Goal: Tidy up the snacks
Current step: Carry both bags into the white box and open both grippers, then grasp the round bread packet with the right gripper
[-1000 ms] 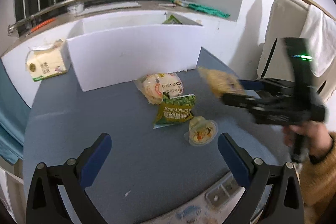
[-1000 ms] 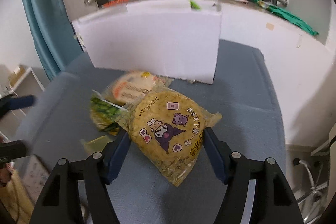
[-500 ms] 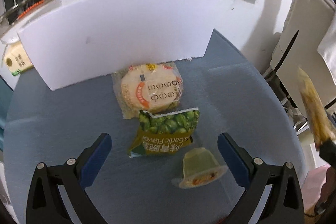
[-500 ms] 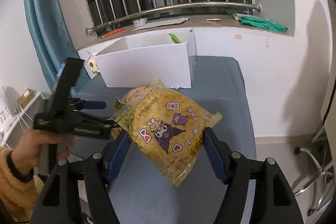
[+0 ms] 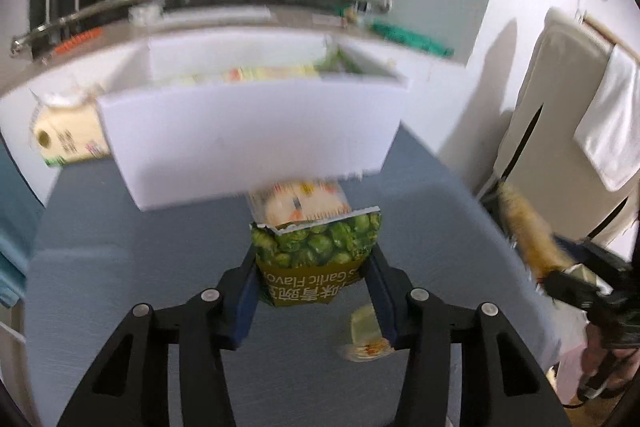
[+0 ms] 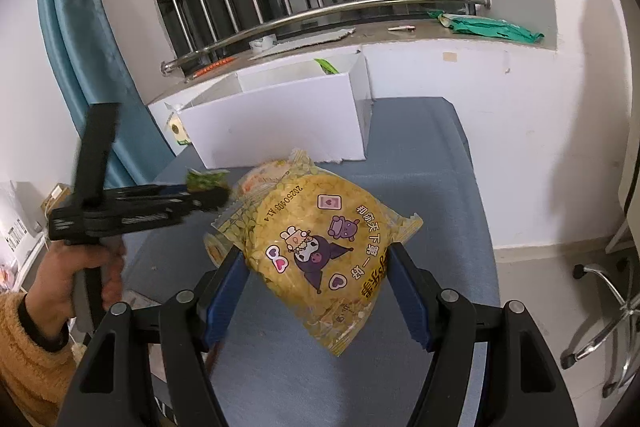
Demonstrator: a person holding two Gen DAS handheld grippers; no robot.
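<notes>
My left gripper (image 5: 314, 287) is shut on a green pea snack bag (image 5: 316, 259) and holds it above the blue table (image 5: 120, 287). My right gripper (image 6: 316, 291) is shut on a yellow cartoon snack pack (image 6: 316, 247), held in the air right of the table; it also shows in the left wrist view (image 5: 528, 231). A round cracker pack (image 5: 300, 203) lies in front of the white box (image 5: 248, 143), which holds some snacks. A jelly cup (image 5: 366, 335) lies on the table below my left gripper. The left gripper with the green bag (image 6: 206, 181) shows in the right wrist view.
A tissue pack (image 5: 66, 139) sits left of the white box. A window sill with a steel rail (image 6: 320, 15) runs behind. A white cabinet with a towel (image 5: 600, 115) stands at the right. An office chair base (image 6: 600, 327) is on the floor.
My left gripper has closed on the green pea bag and lifted it off the table. My right gripper has stayed shut on the yellow pack and drawn back from the box.
</notes>
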